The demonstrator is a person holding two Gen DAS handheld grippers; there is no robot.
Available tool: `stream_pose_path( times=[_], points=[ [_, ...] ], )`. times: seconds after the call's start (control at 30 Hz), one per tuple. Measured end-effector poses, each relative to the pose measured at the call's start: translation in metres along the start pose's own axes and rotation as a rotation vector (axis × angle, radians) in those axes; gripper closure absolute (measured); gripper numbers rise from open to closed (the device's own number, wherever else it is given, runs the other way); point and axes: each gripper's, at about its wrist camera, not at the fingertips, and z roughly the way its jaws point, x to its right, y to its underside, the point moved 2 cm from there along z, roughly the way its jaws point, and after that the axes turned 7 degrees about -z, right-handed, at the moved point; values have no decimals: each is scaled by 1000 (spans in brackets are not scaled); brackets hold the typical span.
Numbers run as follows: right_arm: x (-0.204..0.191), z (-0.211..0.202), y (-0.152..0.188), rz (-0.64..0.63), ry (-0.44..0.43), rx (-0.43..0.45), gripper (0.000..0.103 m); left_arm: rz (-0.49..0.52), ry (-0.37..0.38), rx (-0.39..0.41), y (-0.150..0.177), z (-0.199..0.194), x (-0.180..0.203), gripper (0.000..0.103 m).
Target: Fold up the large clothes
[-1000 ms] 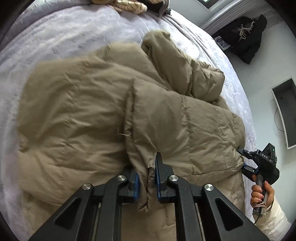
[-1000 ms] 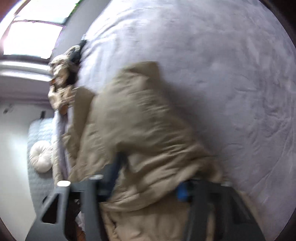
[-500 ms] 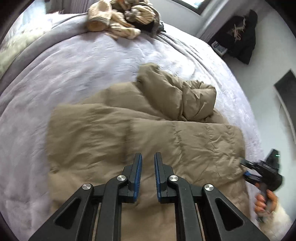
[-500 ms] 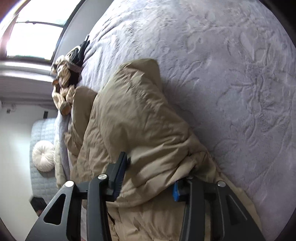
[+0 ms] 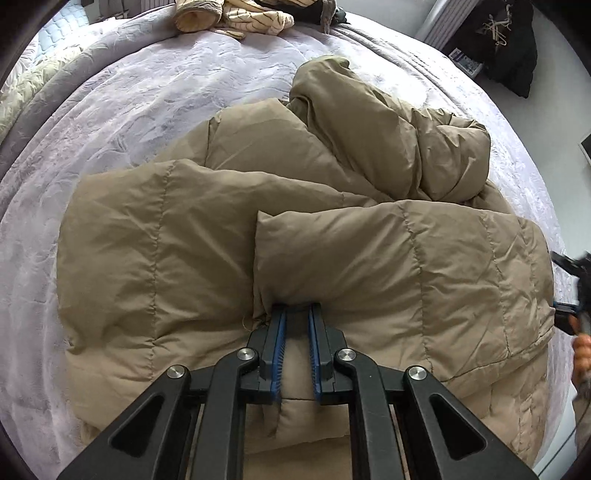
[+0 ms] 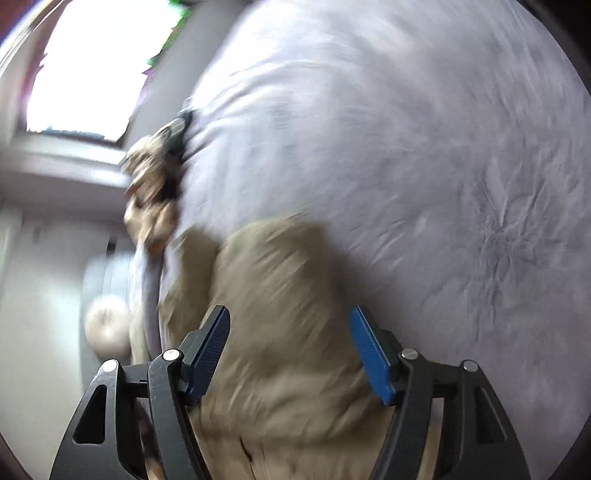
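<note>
Nearest to me, my left gripper point(image 5: 296, 314) has its blue pads point(image 5: 279, 343) close together with a narrow gap between them, and its tips are pushed in under the lip of a quilted flap; I see no cloth pinched between the pads, so I take it as slightly parted and empty, nosing at the fold. My right gripper point(image 6: 290, 328) is spread wide, its pads well apart, with the tan bulk filling the space between them but nothing clamped; that view is smeared with motion. The puffer jacket point(image 5: 166, 236) lies across the lilac bedspread point(image 5: 122, 96), its body partly doubled over, the flap lying on top of the lower panel and a sleeve point(image 5: 388, 136) bunched in a heap at the far side. Beyond it, near the head of the bed, sits a pile of striped cream clothes point(image 5: 236, 18), well apart from the jacket. I judge I am between folds: one panel is laid over and both tools are free. Next I would need a firm hold on the bunched sleeve, to draw it flat across the body before folding the jacket again; the slippery, puffy fabric will want a deep bite.
</note>
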Motion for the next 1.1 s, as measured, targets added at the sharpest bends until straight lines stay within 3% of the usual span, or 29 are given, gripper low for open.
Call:
stream_pose_path(
  times=[0.07, 0.13, 0.2, 0.27, 0.33, 0.47, 0.63, 0.7, 0.87, 0.97, 1.1],
  points=[
    [9, 23, -7, 88, -69, -45, 35, 7, -7, 0, -1, 2, -1, 89],
    [-8, 35, -11, 44, -132, -56, 65, 13, -24, 2, -2, 4, 1, 89],
    [-29, 37, -14, -96, -48, -44, 80, 12, -28, -1, -4, 7, 6, 89],
    [-38, 43, -18, -228, 97, -54, 85, 15, -23, 0, -8, 13, 12, 89],
    [-36, 49, -22, -285, 199, -46, 86, 23, -22, 0, -10, 18, 19, 89],
    [-30, 47, -28, -274, 222, 6, 86, 24, -19, -2, -12, 26, 21, 89],
    [-30, 3, -27, -299, 365, 119, 87, 18, -4, -1, -9, 24, 17, 89],
    [-34, -15, -21, -317, 360, 134, 89, 14, -6, 2, -6, 23, 13, 89],
    [-69, -24, 30, -509, 301, 73, 89, 2, -9, 14, -1, 18, 9, 89],
    [-56, -3, 55, -577, 377, -17, 89, 6, -5, 22, 4, 15, 5, 89],
    [-36, 18, 56, -581, 425, -7, 94, 32, -11, 36, 12, 12, 4, 89]
  ],
)
